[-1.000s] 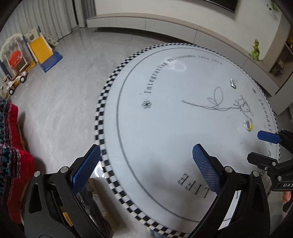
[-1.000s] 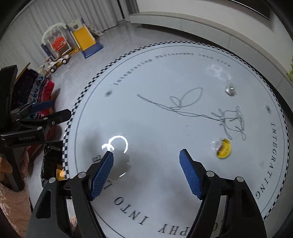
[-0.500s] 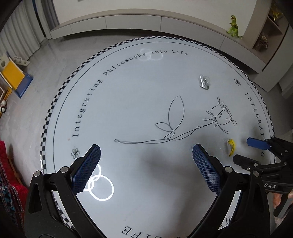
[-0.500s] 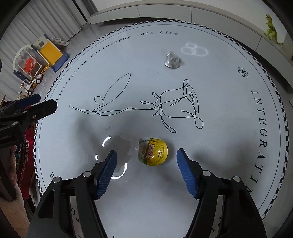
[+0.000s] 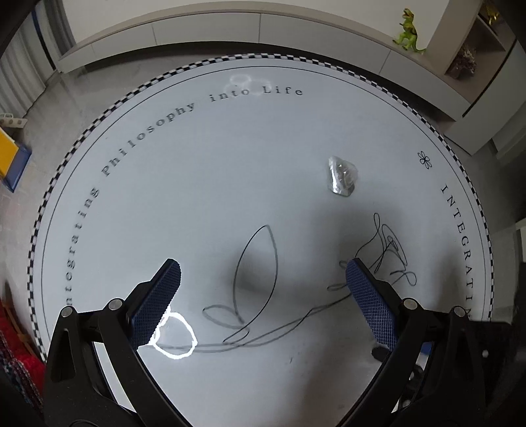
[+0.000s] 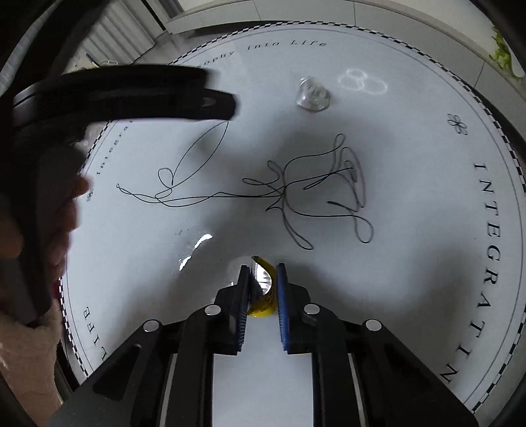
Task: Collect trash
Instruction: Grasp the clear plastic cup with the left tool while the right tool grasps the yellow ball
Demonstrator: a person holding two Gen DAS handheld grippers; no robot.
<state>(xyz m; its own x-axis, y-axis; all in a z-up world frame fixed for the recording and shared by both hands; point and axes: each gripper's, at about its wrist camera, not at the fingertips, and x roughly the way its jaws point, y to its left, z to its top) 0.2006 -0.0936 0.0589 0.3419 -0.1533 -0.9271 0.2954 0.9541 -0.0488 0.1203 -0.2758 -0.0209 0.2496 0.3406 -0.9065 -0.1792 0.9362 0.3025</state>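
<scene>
A yellow jelly cup (image 6: pixel 262 289) with a clear lid is squeezed between the blue pads of my right gripper (image 6: pixel 262 267), which is shut on it just above the round white table (image 6: pixel 427 262). A crumpled clear plastic wrapper (image 5: pixel 341 175) lies on the far right part of the table; it also shows in the right wrist view (image 6: pixel 312 93). My left gripper (image 5: pixel 259 272) is open and empty, held over the printed rose drawing, with the wrapper ahead and to the right. The left gripper's body (image 6: pixel 131 95) crosses the upper left of the right wrist view.
The table has a checkered rim (image 5: pixel 98 121) and printed lettering. A low white cabinet (image 5: pixel 263 29) runs behind it, with a green toy dinosaur (image 5: pixel 407 29) on top. Grey floor lies to the left. Red patterned fabric (image 5: pixel 13 328) is at the lower left.
My right gripper has closed on the yellow jelly cup that lay between its open fingers. My left gripper has swung right and forward over the table, toward the clear wrapper.
</scene>
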